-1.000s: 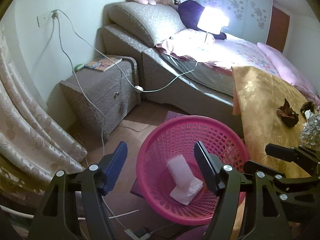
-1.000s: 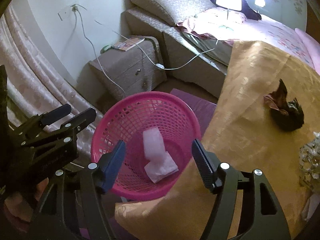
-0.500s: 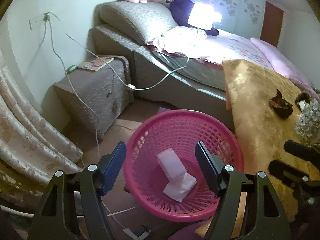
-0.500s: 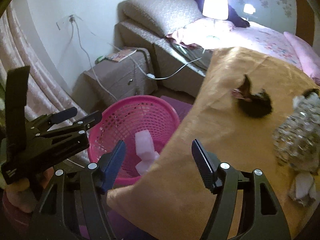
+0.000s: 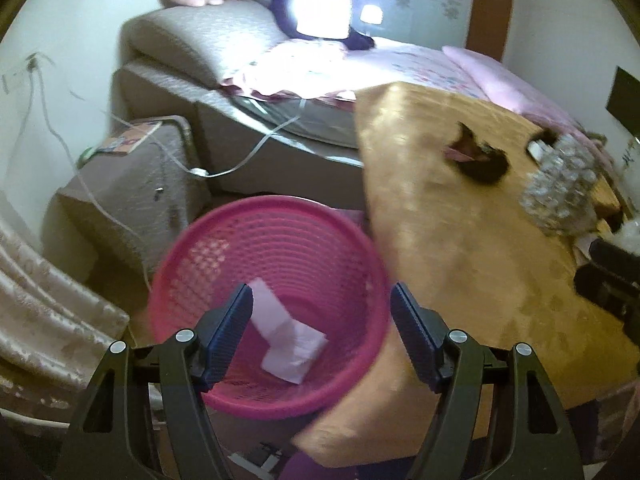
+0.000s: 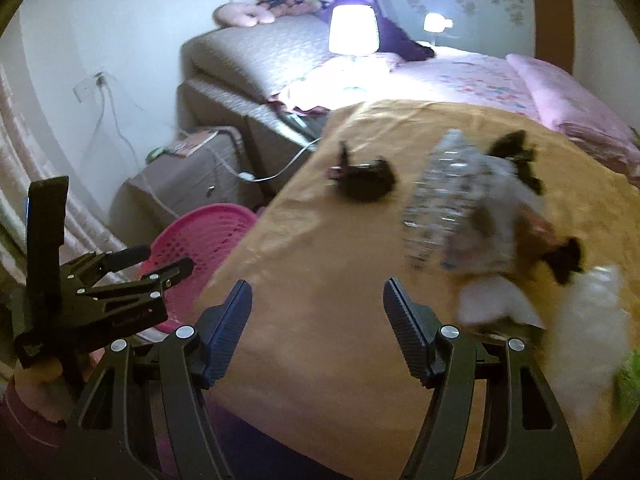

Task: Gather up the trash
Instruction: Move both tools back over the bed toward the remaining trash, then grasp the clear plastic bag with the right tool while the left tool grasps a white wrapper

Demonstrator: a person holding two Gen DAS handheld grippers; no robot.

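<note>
A pink mesh basket (image 5: 280,236) stands on the floor beside the table, with white crumpled paper (image 5: 286,342) inside; it also shows in the right wrist view (image 6: 200,236). My left gripper (image 5: 322,332) is open and empty above the basket. My right gripper (image 6: 318,326) is open and empty over the gold tablecloth (image 6: 328,264). On the cloth lie a dark crumpled wrapper (image 6: 366,184), a clear crushed bottle (image 6: 448,200), more dark scraps (image 6: 516,156), white paper (image 6: 496,304) and a white bag (image 6: 588,320). The wrapper (image 5: 478,158) and bottle (image 5: 560,192) show in the left wrist view.
A bed (image 5: 400,64) with a lit lamp (image 6: 354,30) lies behind the table. A grey nightstand (image 5: 132,184) with cables stands left of the basket. Curtains (image 5: 48,312) hang at the left.
Both grippers swung right. The right one left the basket and now sits over the table, bringing the bottle and white trash into view. The left one stays over the basket.
</note>
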